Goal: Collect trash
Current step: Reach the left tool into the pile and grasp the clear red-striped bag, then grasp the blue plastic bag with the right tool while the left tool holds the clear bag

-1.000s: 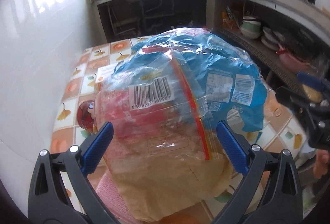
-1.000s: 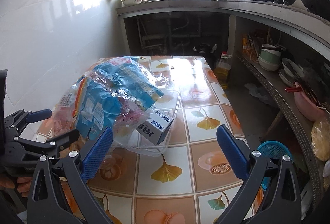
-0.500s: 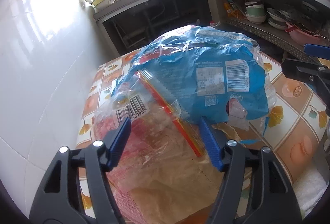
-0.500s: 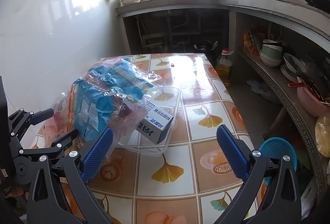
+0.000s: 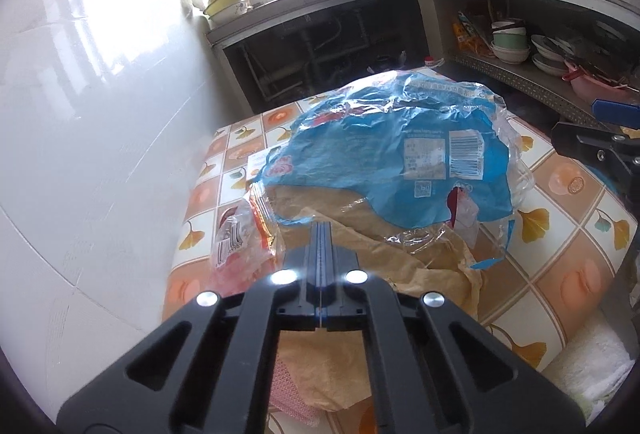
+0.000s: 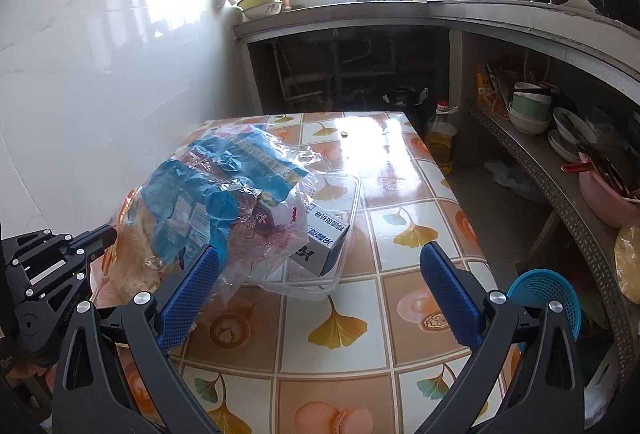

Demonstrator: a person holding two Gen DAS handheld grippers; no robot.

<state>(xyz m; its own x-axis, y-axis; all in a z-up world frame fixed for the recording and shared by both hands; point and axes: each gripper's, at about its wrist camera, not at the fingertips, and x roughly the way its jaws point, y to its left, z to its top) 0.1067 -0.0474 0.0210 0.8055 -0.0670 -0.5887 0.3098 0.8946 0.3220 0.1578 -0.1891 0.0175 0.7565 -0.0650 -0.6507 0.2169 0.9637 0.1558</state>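
Observation:
A trash bundle lies on the tiled table [image 6: 400, 274]: a crumpled blue wrapper [image 5: 400, 154] [image 6: 192, 194] over brown paper [image 5: 380, 254], with a clear barcode wrapper [image 5: 236, 238] at its left. My left gripper [image 5: 322, 228] [image 6: 110, 234] is shut, its tips pinching the near edge of the bundle where brown paper meets film. A white and blue box [image 6: 324, 238] sits in a clear plastic tray [image 6: 344, 194] against the bundle's right side. My right gripper [image 6: 320, 250] [image 5: 592, 126] stands open just in front of the box, holding nothing.
A white tiled wall runs along the table's left side. A pink cloth [image 5: 288, 386] lies under the brown paper and a white towel [image 5: 584, 366] at the near right. An oil bottle [image 6: 440, 138], a blue basket [image 6: 548, 298] and shelves of bowls stand to the right.
My left gripper's jaws have gone from wide open around the clear wrapper to fully shut on the bundle's edge, and it has drawn back slightly. The right gripper has stayed put.

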